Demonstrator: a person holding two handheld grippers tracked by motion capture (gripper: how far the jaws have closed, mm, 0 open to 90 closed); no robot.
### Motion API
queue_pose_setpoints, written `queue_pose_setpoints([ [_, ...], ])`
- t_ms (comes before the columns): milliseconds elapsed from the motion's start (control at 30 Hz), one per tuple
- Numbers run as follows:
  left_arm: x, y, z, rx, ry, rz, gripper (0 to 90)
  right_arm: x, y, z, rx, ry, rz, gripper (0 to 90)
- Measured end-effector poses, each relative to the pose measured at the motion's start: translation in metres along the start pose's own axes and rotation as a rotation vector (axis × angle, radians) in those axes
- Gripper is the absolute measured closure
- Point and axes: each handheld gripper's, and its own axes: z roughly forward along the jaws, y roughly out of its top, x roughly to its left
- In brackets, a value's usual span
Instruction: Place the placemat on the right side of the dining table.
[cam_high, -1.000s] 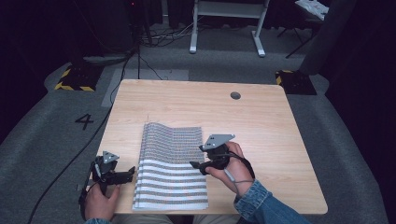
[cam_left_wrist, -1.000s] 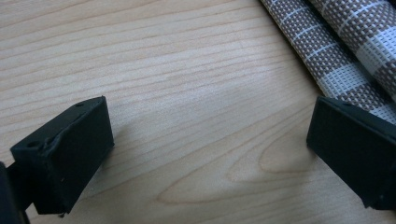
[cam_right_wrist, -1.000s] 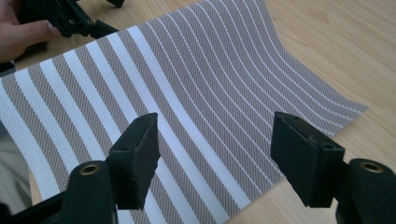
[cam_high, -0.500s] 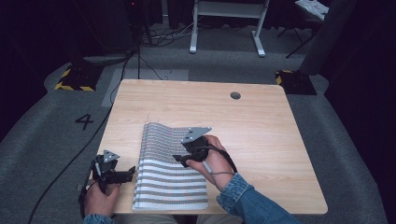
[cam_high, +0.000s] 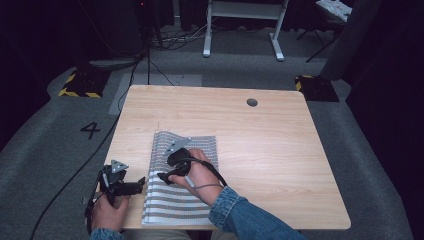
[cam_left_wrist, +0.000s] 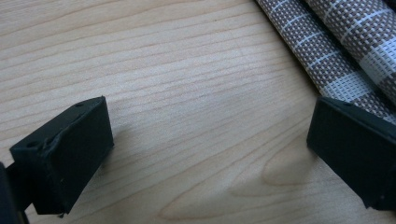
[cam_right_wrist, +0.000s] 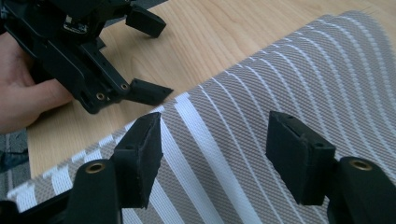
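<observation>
Your right gripper (cam_right_wrist: 212, 161) has its jaws spread with nothing between them, having just opened a little; since a second ago it has crossed from the striped mat's (cam_high: 182, 185) three o'clock side toward nine o'clock, likely to take that edge; your left gripper (cam_left_wrist: 205, 154), spread and empty, waits just beside it; the table (cam_high: 280, 150) lies bare toward twelve and three o'clock.

A lab-like recording room: dark surrounds, grey carpet (cam_high: 60, 150), hazard-striped floor plates (cam_high: 80, 82), loose cables (cam_high: 165, 37), numbered floor mark (cam_high: 90, 130).
</observation>
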Motion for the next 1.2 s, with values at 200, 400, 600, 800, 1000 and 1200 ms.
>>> queue_pose_setpoints([
  [200, 0.000, 0.000, 0.000, 0.000, 0.001, -0.001, 0.5, 0.012, 0.008, 0.016, 0.020, -0.010, -0.014, 31.5],
  [400, 0.000, 0.000, 0.000, 0.000, 0.000, 0.000, 0.4, 0.018, 0.009, 0.030, 0.038, -0.053, -0.024, 28.9],
  [600, 0.000, 0.000, 0.000, -0.001, 0.001, -0.001, 0.4, 0.020, 0.000, 0.051, 0.058, -0.073, 0.032, 21.4],
  [800, 0.000, 0.000, 0.000, -0.001, 0.001, -0.001, 0.5, 0.014, -0.005, 0.053, 0.058, -0.021, 0.076, 29.0],
  [1000, 0.000, 0.000, 0.000, -0.001, 0.000, -0.002, 0.4, 0.001, -0.014, 0.052, 0.089, 0.121, 0.174, 72.7],
  [1200, 0.000, 0.000, 0.000, 0.000, 0.002, -0.001, 0.4, 0.002, -0.010, 0.041, 0.091, 0.117, 0.117, 87.7],
])
